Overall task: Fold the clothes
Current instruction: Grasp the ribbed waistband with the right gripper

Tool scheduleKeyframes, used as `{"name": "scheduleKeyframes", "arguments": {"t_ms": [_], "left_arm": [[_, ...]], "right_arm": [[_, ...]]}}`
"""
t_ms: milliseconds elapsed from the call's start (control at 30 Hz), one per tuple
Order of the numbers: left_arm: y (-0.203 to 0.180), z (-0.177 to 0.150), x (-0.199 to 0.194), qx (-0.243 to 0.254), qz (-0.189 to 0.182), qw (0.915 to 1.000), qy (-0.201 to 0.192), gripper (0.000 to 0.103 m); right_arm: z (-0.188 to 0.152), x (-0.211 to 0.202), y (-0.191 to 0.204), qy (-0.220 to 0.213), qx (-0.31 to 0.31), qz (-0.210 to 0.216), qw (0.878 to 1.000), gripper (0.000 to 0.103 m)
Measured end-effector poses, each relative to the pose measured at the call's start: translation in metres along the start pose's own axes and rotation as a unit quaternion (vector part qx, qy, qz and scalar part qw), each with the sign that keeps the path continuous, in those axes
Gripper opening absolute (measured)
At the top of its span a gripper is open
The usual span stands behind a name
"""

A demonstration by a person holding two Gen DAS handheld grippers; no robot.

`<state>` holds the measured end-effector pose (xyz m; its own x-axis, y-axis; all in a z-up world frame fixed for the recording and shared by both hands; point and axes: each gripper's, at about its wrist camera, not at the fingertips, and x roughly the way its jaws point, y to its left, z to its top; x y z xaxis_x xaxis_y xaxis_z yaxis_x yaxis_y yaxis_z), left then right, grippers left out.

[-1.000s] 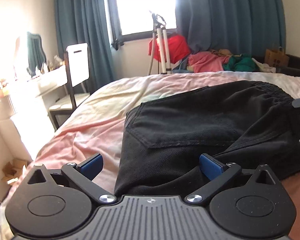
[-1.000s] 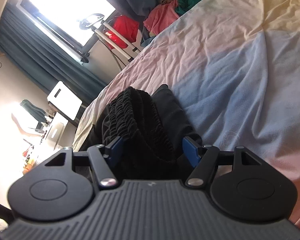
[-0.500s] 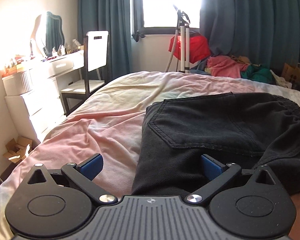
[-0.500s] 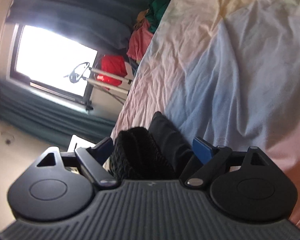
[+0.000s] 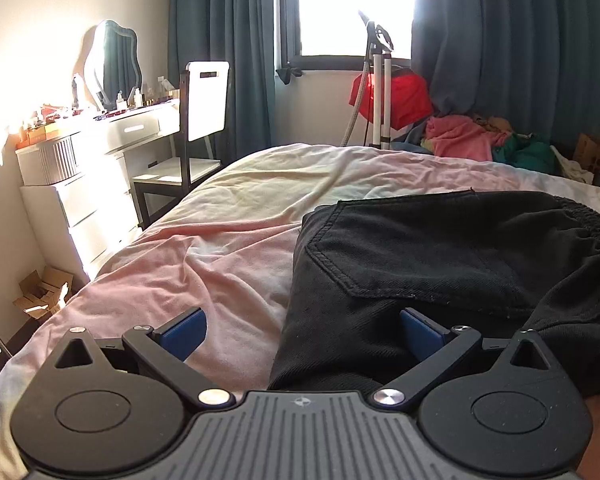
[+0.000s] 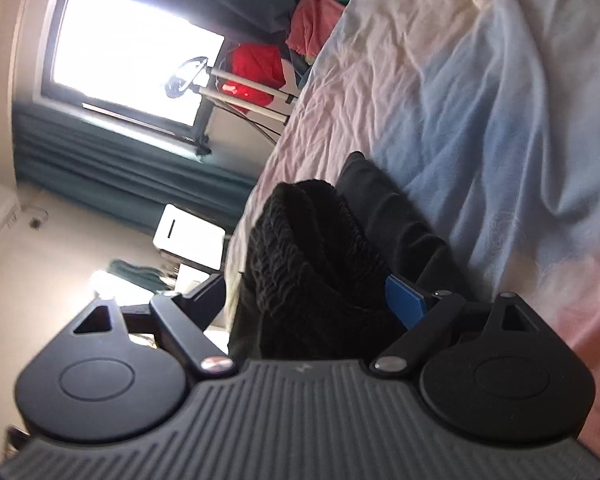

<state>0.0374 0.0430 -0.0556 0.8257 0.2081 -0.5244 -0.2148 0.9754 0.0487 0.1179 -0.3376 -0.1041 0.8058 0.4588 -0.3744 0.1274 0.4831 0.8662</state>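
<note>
Black trousers (image 5: 440, 256) lie folded on the bed, back pocket up, elastic waistband at the right. My left gripper (image 5: 300, 332) is open; its right blue pad rests on the trousers' near edge and its left pad is over the pink sheet. In the right wrist view the view is rolled sideways and the black waistband (image 6: 300, 248) bunches between the jaws of my right gripper (image 6: 304, 296), which stand wide apart; I cannot tell whether the pads touch the cloth.
The bed sheet (image 5: 228, 240) is pink, yellow and pale blue (image 6: 500, 120). A white dresser (image 5: 80, 168) and chair (image 5: 204, 120) stand left of the bed. A tripod (image 5: 380, 92) and a pile of clothes (image 5: 472, 140) are under the window.
Both views have swung: the left camera turned left, showing more of the dresser, and the right gripper has rolled further on its side. The trousers stay on the bed.
</note>
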Motion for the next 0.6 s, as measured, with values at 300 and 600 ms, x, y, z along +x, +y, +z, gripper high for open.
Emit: {"name": "scheduleKeyframes", "arguments": {"t_ms": [300, 600], "left_arm": [[0.018, 0.0, 0.005, -0.063, -0.025, 0.9973, 0.029, 0.103], [0.024, 0.001, 0.002, -0.092, -0.028, 0.9948, 0.034, 0.103]], "right_arm": [[-0.011, 0.038, 0.021, 0.029, -0.094, 0.083, 0.992, 0.091], [-0.03, 0.044, 0.043, 0.033, -0.217, -0.009, 0.976, 0.067]]}}
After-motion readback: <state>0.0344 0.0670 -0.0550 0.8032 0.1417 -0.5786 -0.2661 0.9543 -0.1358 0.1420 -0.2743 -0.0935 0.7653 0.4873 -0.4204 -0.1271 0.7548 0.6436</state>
